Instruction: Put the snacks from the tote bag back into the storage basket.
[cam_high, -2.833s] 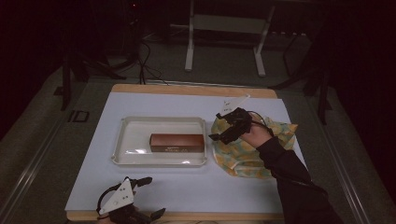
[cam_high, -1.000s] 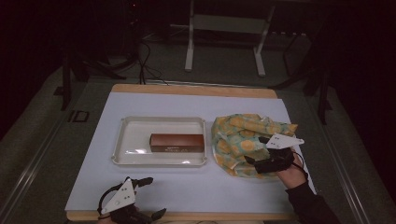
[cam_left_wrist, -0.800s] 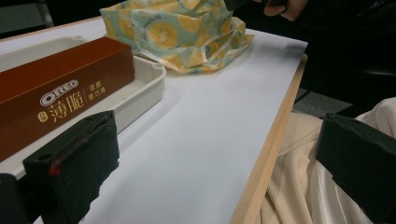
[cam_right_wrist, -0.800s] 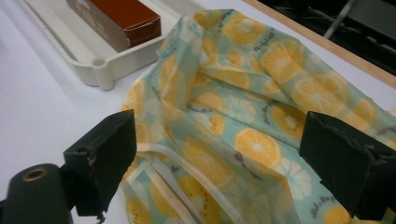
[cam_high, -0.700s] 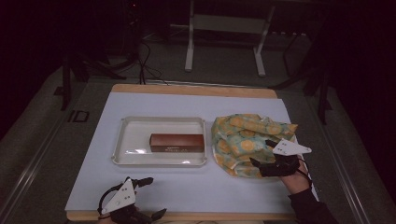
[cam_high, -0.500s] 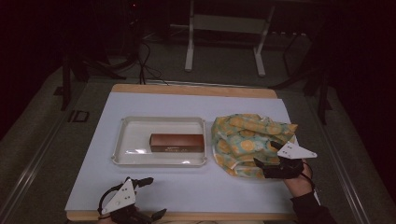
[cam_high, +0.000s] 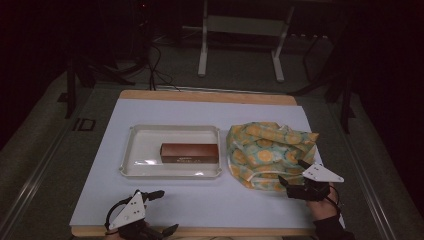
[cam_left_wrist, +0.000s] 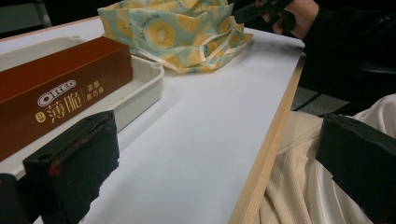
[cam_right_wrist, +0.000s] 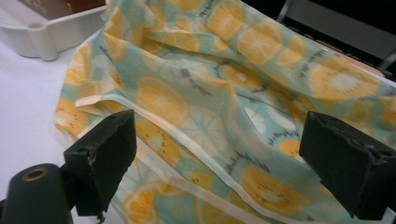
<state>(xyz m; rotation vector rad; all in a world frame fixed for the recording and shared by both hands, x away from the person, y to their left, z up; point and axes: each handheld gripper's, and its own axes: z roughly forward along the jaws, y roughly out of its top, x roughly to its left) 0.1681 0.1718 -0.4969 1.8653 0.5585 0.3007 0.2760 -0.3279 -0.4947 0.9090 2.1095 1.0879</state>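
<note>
- The cloth bag (cam_right_wrist: 224, 116) (orange-slice print) lies crumpled on the table (cam_high: 210, 200), directly ahead of the right gripper (cam_high: 292, 175), whose fingers are spread wide and hold nothing.
- It looks soft, thin and light; the pale hem (cam_right_wrist: 187, 140) between the fingers seems the best hold.
- The left gripper (cam_high: 162, 212) rests spread near the table edge, beside the tray (cam_high: 132, 150) with the box (cam_high: 189, 152); nothing blocks the bag.

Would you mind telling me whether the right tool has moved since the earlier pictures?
Yes. The right tool has drawn back from above the patterned bag's far side to its near right edge, toward the person.
</note>
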